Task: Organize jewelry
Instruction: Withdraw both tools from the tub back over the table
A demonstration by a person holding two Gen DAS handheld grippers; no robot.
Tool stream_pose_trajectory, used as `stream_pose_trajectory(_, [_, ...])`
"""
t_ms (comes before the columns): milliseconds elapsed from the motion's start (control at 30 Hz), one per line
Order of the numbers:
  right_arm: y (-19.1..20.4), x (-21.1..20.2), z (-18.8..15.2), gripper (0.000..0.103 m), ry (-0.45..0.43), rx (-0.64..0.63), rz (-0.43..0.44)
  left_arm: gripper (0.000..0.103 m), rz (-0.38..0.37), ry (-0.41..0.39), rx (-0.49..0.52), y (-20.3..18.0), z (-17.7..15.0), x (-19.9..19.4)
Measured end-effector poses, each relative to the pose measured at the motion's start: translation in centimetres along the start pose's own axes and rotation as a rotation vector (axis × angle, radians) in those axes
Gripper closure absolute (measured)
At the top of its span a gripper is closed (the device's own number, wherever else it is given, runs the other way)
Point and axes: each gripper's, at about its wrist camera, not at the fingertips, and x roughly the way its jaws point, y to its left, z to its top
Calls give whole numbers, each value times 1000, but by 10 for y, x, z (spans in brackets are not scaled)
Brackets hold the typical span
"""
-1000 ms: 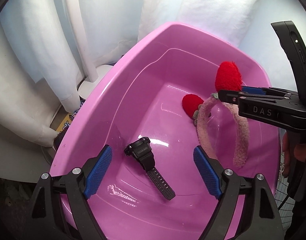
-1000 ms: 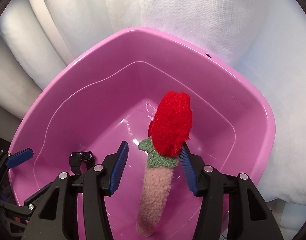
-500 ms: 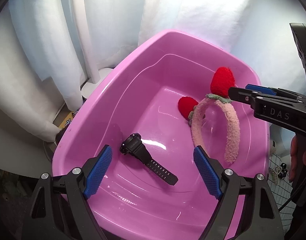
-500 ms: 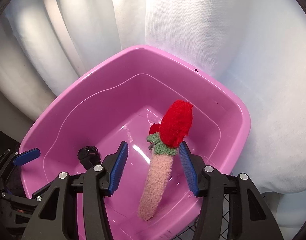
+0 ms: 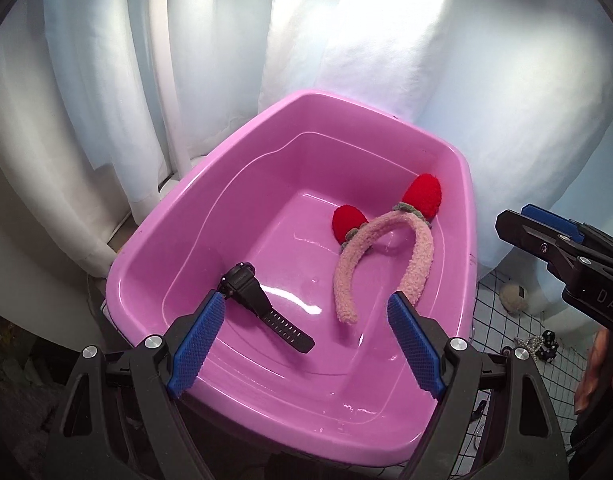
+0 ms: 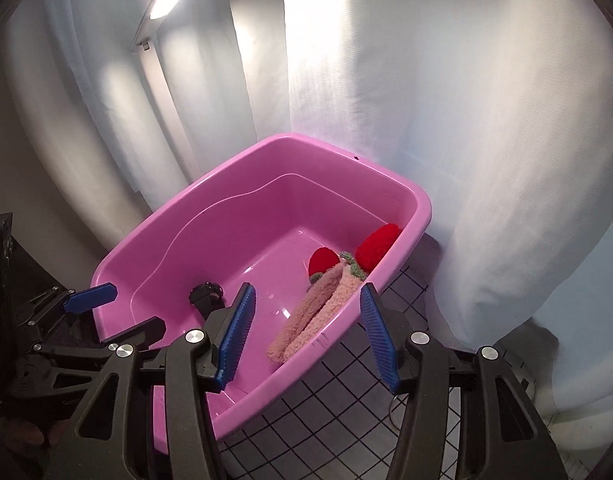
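**Headband and watch in the pink tub, both grippers empty**

The left view looks down into the tub [image 5: 464, 184] and shows its whole floor. The black watch [image 5: 262, 306] lies flat near the left wall, strap running toward the near rim. The fluffy pink headband [image 5: 380, 256] with two red strawberries lies at the right side, its arch toward the far wall. This view alone shows small items on a black grid mat [image 5: 502, 292] to the right of the tub: a beige fuzzy ball [image 5: 513, 298] and a chain [image 5: 527, 345], too small to tell more. It also catches a hand [image 5: 596, 368] at the right edge.

The right view sees the tub [image 6: 420, 200] from its right corner. The headband [image 6: 318, 316] appears edge-on, its two arms nearly overlapping against the near wall, and the watch [image 6: 205, 294] is mostly hidden behind a finger. It shows the mat [image 6: 346, 420] running along the tub's outside.

The letters "DAS" can be read on the right gripper's body in the left view; the rest is cut off.

The left gripper [image 5: 306, 344] stands wide open over the near rim, holding nothing. The right gripper [image 6: 306, 340] is about half open and empty, above the tub's right rim and the mat. White curtains [image 6: 386, 80] hang close behind the tub; the middle of its floor is bare.
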Motion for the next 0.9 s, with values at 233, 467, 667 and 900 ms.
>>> stream_pose_trajectory(233, [-34,-48,-51,50,-56,97,-23,21,-24,-24,31,-33,-24,-21])
stream_pose_trajectory(467, [-80,-102,-129,50,-85,211,-131,21,-58,-30,87,-80,-62,-38])
stream_pose_trajectory(667, [-112,-147,-205,49,-86,289,-224,20,-116,-20,111,-122,-99,-45])
stream_pose_trajectory(900, [-150,-176,-290,49,-54,378,-266,17,-140,0,133,-167,-141,-44])
